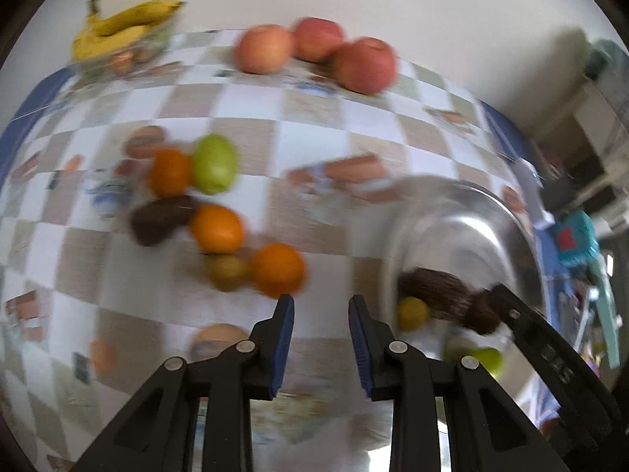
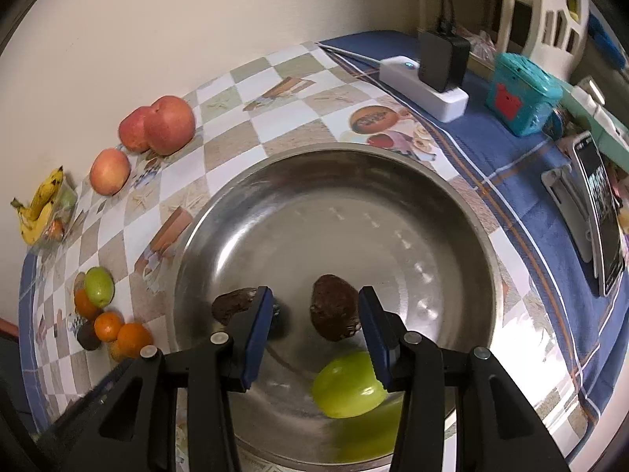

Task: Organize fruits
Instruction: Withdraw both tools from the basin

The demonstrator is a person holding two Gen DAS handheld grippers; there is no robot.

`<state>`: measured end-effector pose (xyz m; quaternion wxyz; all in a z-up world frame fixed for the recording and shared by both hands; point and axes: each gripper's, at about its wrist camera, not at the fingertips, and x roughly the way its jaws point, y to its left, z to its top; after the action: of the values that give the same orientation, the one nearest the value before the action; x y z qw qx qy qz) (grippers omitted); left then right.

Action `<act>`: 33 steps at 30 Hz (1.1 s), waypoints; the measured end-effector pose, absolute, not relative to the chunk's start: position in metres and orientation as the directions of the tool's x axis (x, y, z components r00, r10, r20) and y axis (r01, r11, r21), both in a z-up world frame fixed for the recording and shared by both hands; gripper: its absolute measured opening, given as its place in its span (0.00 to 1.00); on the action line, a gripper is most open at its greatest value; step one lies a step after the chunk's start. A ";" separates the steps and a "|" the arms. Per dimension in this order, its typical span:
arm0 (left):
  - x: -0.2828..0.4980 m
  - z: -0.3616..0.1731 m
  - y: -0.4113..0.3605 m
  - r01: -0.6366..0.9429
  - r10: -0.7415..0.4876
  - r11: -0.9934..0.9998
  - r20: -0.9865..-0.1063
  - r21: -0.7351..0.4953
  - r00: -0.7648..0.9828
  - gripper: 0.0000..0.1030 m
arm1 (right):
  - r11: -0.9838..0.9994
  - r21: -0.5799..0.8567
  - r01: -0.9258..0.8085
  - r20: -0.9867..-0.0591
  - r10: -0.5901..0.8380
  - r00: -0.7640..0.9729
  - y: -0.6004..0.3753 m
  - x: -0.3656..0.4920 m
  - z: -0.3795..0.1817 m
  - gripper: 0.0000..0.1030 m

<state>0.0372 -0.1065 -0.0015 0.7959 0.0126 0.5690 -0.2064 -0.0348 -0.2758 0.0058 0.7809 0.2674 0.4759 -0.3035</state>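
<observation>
A steel bowl holds two dark brown fruits and a green fruit. My right gripper is open and empty above the bowl. My left gripper is open and empty over the checked cloth, just short of a cluster of oranges, a green fruit, a dark brown fruit and a small brownish fruit. The bowl lies to its right. Three apples sit by the wall; they also show in the right wrist view.
Bananas on a clear container stand at the far left corner. A white power strip with a black adapter, a teal box and a phone on a stand line the blue cloth at the right.
</observation>
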 end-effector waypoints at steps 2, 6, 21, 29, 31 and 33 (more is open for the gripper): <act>0.043 -0.002 -0.093 0.305 -0.281 0.932 -0.918 -0.193 0.278 0.37 | 0.695 0.120 0.709 -0.903 -0.221 0.370 -0.268 -0.030 0.008 0.45; 0.054 -0.002 -0.067 0.222 -0.239 0.959 -0.922 -0.175 0.306 0.66 | 0.742 0.119 0.660 -0.897 -0.205 0.392 -0.251 -0.021 0.012 0.45; 0.068 -0.002 -0.033 0.119 -0.161 0.985 -0.919 -0.126 0.359 1.00 | 0.821 0.061 0.568 -0.895 -0.207 0.395 -0.216 -0.003 0.006 0.80; 0.074 -0.003 -0.029 0.137 -0.217 0.974 -0.916 -0.181 0.338 1.00 | 0.815 0.074 0.575 -0.885 -0.212 0.414 -0.215 -0.002 0.004 0.96; 0.077 -0.004 -0.030 0.153 -0.244 0.967 -0.917 -0.205 0.314 1.00 | 0.817 0.071 0.572 -0.883 -0.215 0.418 -0.213 0.000 0.005 0.96; 0.079 -0.001 -0.029 0.158 -0.257 0.964 -0.910 -0.216 0.325 1.00 | 0.815 0.071 0.575 -0.879 -0.222 0.423 -0.211 0.002 0.007 0.96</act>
<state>0.0790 -0.0292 -0.0014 0.8129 -0.0437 0.5666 -0.1275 0.0016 -0.2114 0.0069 0.8231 0.1841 0.4797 -0.2420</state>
